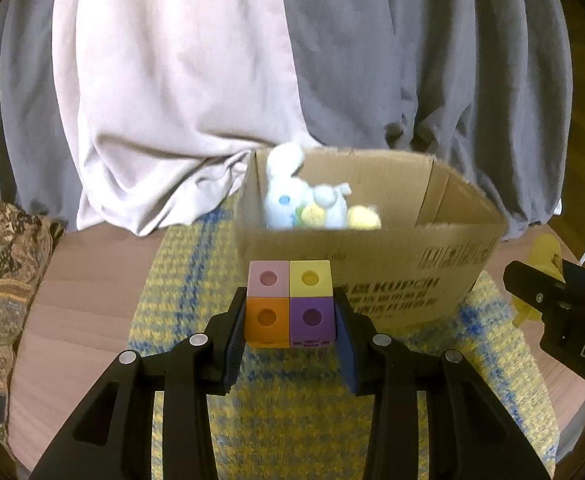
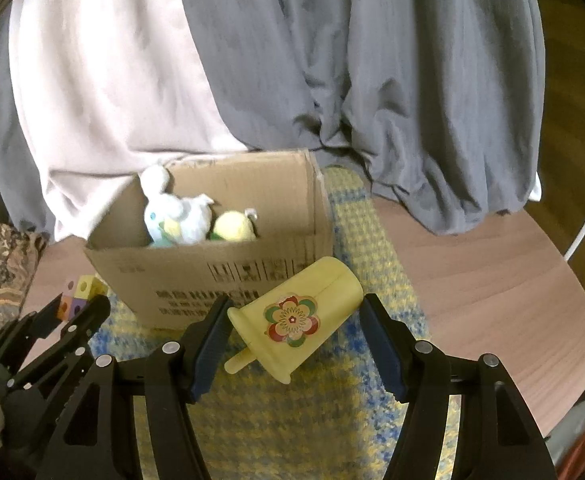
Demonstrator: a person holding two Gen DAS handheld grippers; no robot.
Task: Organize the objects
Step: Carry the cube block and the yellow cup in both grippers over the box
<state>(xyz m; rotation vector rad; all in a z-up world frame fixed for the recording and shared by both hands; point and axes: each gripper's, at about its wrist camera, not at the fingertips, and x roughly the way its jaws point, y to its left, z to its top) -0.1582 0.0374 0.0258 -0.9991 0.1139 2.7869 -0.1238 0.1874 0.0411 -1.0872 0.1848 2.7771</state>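
My left gripper (image 1: 290,320) is shut on a block of four joined cubes (image 1: 290,302): pink and yellow on top, orange and purple below, held by the lower pair. It hangs above the mat, in front of the cardboard box (image 1: 372,280). My right gripper (image 2: 294,326) is shut on a yellow popsicle-shaped mould (image 2: 296,318) with a flower sticker, tilted, its stick pointing lower left. The same box (image 2: 212,280) stands just behind it. In the right wrist view the left gripper (image 2: 74,312) with the cubes (image 2: 82,292) shows at the left. The mould (image 1: 540,256) peeks in at the right of the left wrist view.
Soft toys (image 1: 312,200) lie inside the open box. A yellow and blue woven mat (image 2: 292,420) lies on the round wooden table (image 2: 492,280). Grey and white curtains (image 1: 212,80) hang behind. A patterned cushion (image 1: 4,280) sits at the left edge.
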